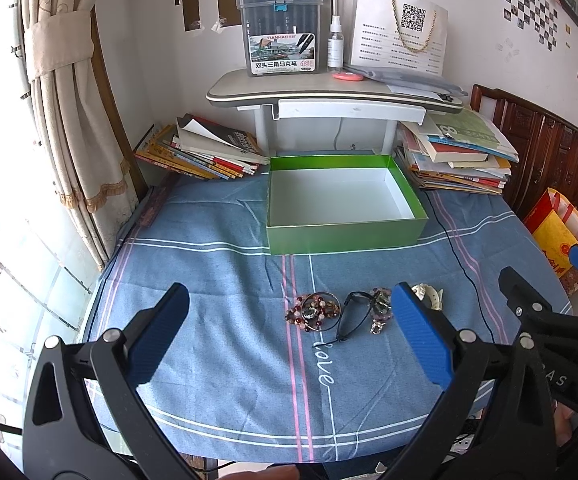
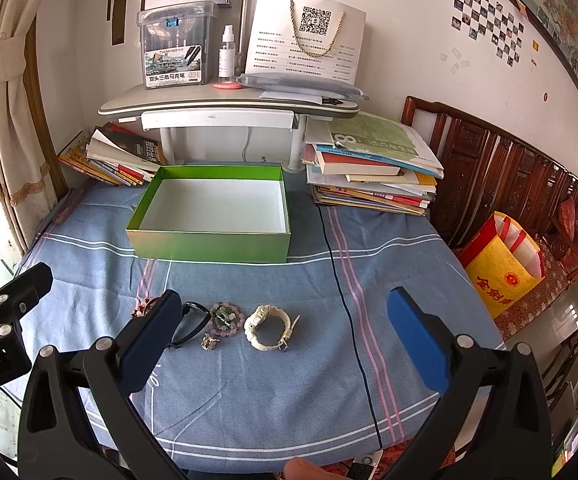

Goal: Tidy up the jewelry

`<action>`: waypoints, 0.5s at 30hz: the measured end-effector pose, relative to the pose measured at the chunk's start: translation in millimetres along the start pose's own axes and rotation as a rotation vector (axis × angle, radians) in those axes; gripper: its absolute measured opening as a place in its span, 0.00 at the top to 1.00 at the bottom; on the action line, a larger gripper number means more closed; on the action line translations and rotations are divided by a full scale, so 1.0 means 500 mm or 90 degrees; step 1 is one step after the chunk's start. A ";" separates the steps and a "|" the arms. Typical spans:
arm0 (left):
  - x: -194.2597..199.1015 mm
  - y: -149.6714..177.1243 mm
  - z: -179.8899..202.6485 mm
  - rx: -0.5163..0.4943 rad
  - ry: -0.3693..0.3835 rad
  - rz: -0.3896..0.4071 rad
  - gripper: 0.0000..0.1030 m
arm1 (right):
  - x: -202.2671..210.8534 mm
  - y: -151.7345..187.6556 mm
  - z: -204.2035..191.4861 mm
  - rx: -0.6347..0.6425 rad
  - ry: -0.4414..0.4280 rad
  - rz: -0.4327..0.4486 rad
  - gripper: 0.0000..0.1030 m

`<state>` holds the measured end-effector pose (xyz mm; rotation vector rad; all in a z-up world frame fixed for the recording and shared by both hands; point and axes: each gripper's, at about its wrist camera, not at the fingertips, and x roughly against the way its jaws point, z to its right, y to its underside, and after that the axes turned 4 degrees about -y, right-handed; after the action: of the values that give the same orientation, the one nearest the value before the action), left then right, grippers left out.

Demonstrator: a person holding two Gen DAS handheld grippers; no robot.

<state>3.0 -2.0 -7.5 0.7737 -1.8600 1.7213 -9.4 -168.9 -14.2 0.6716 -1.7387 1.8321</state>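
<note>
I hold both grippers above the blue tablecloth [image 2: 249,392], and nothing is picked yet. The left gripper [image 1: 289,336] and the right gripper [image 2: 285,336] both have the jaws wide apart and empty. The jewelry lies in a row near me: a beaded bracelet [image 1: 313,310], black glasses [image 1: 353,314], a pink bead bracelet [image 2: 225,318] and a white watch [image 2: 269,328]. The green box [image 2: 213,236] stands empty behind them. I think the watch is the easiest first: I should lower the right gripper over its band, close gently, then lift straight.
</note>
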 end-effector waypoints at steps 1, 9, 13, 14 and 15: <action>0.000 0.000 0.000 0.000 0.000 0.000 0.03 | 0.000 0.000 0.000 0.000 0.000 0.000 0.02; 0.000 0.000 0.001 -0.001 0.000 0.000 0.03 | 0.001 0.002 0.001 -0.001 0.001 -0.002 0.02; 0.002 0.000 0.001 0.000 -0.011 0.009 0.03 | -0.001 0.003 -0.003 0.000 0.000 -0.004 0.02; 0.002 0.000 0.001 0.000 -0.007 0.006 0.03 | -0.001 0.004 -0.003 -0.001 0.000 -0.005 0.02; -0.001 0.001 0.001 0.000 0.001 -0.003 0.03 | -0.003 0.004 -0.002 -0.002 0.002 -0.007 0.02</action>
<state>3.1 -2.3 -8.0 0.7748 -1.8563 1.7184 -9.9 -168.1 -16.8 0.6764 -1.7318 1.8217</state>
